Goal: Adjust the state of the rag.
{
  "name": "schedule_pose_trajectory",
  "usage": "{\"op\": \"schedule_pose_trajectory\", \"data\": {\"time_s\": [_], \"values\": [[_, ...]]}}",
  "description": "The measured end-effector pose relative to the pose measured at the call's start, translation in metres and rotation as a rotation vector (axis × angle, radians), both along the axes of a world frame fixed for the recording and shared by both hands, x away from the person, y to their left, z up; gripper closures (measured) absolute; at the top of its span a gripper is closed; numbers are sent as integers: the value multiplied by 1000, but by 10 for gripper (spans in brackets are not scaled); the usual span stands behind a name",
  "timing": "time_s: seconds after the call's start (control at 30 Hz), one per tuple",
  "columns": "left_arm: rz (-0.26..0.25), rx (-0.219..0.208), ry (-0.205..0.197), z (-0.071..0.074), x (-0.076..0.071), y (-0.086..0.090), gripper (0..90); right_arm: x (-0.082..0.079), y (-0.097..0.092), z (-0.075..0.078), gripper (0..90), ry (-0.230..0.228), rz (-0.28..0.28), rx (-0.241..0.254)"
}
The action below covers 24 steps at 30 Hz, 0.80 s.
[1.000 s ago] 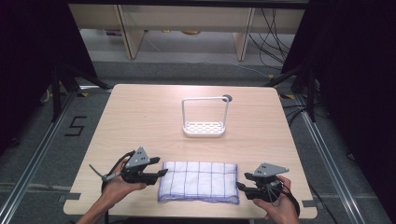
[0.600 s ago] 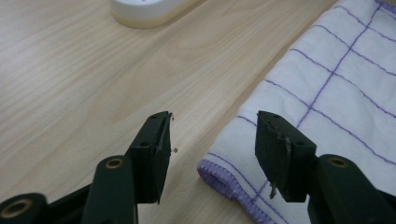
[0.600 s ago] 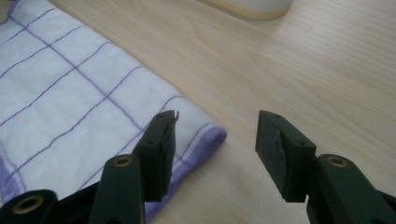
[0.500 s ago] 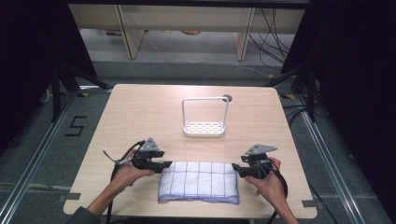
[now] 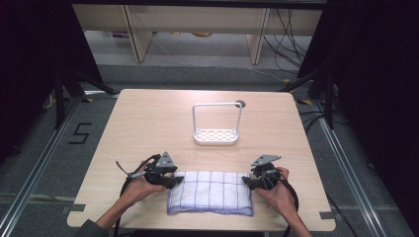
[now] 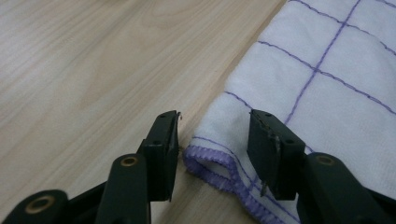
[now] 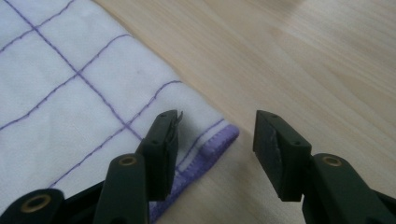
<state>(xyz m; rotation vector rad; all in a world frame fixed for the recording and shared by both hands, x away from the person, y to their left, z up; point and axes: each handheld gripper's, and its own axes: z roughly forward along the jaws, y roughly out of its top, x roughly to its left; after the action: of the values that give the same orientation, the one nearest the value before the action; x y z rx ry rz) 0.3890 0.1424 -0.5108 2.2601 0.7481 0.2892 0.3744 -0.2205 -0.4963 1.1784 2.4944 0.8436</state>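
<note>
While the folded cloth [image 5: 211, 192] lies flat at the lower centre of the high view, on the near part of the bench [image 5: 148, 123], we note a gripper at each of its far corners. The cloth is white with a purple grid and a purple stitched hem.

We find the left gripper [image 5: 169, 178] at the lower left of the high view, at the cloth's upper left corner. In the left gripper view its fingers [image 6: 161, 154] stand apart and have just been closing; the hemmed corner [image 6: 210, 161] lies in the gap between them, and the pads do not press on it. We record these fingers as released.

We find the right gripper [image 5: 248, 181] at the lower right of the high view, at the cloth's upper right corner. In the right gripper view its fingers [image 7: 161, 154] are also parted and have just been closing; the left one sits over the hemmed corner [image 7: 212, 140], the right one over bare wood. Nothing is clamped; we record them as released.

A white wire rack [image 5: 216, 125] with a perforated base stands upright at the centre of the high view, well apart from the cloth and both grippers.
</note>
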Motion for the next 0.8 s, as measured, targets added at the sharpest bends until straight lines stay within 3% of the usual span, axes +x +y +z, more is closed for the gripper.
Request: {"op": "schedule_pose_trajectory", "data": {"time_s": [0.1,0.13,0.27,0.3,0.37,0.47,0.63,0.7,0.73,0.8], "values": [[-16,-3,-1,0,-1,0,561,2,0,-1,539,2,8,-1],[-24,-4,1,0,-1,0,599,2,1,0,594,23,12,6],[-44,-19,11,-1,-1,1,676,4,1,-2,670,-5,31,15],[-42,-27,16,-1,-3,0,705,4,0,0,699,26,26,30],[-45,-28,9,-1,-5,-1,799,6,-1,-3,812,4,59,51],[-46,-20,-8,-1,-8,1,823,7,-2,0,840,24,71,54],[-45,-22,-8,4,-26,7,838,15,0,5,857,10,91,72],[-48,-52,-4,8,-38,10,841,21,4,10,859,5,107,66],[-43,-75,2,8,-44,10,842,27,10,16,860,19,107,38],[-58,-87,2,10,-54,12,842,30,13,18,860,11,118,39]]}}
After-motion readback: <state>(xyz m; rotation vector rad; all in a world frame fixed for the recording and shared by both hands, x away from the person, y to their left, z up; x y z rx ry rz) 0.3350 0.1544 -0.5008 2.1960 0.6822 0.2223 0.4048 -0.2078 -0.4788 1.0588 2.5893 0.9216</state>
